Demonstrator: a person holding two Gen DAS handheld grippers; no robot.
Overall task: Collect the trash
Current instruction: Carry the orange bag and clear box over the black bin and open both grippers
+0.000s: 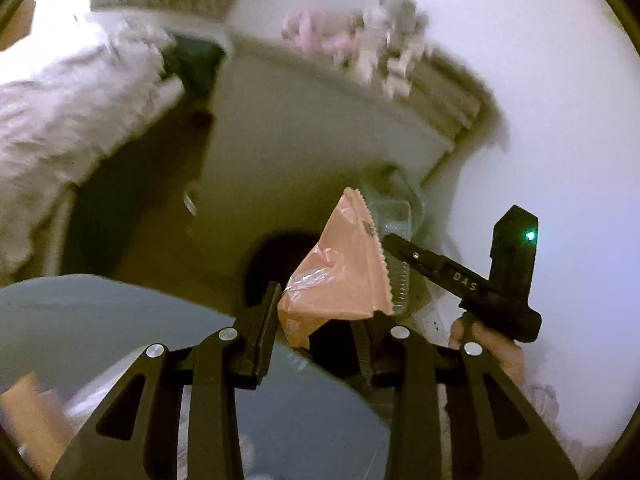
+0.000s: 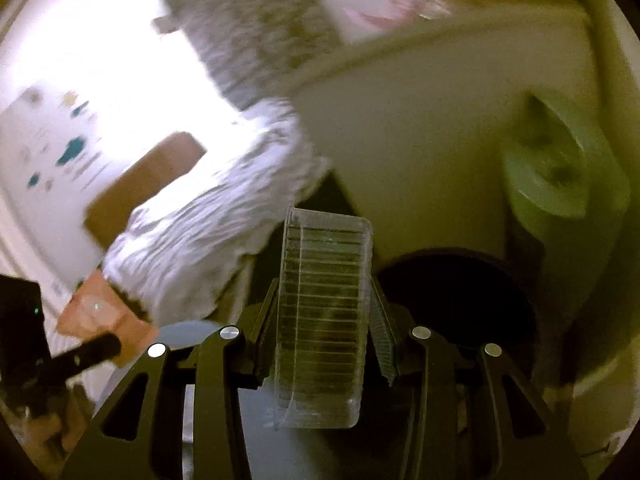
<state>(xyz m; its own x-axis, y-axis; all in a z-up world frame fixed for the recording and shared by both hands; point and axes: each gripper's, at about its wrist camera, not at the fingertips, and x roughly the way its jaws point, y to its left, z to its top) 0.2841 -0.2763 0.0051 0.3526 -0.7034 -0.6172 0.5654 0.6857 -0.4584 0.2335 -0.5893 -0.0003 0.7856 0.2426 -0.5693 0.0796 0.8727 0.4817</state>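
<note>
I am carrying two pieces of trash, one in each set of tongs.

Left tongs [image 1: 320,304]: clenched on a pink plastic wrapper [image 1: 344,272], which is sitting low in the centre of the left wrist view. The wrapper is looking thin, soft and very light, with a serrated edge along its right side. It is crumpling at the pinch and fanning out above it. I judge it slippery and apt to flutter or slide out, so the best hold is on the bunched lower part, where I am gripping it now, not on the loose flap.

Right tongs [image 2: 324,312]: clamped on a clear ribbed plastic tray [image 2: 324,312], which is standing in the lower centre of the right wrist view, on edge between the pads. I judge it light, fairly stiff but thin-walled; a hard squeeze may crack or buckle it. The smooth plastic may slip, so I am holding it across its two long walls near the middle.

A dark round opening [image 2: 460,296], possibly a bin, is showing just right of the tray. Both backgrounds are blurred.
</note>
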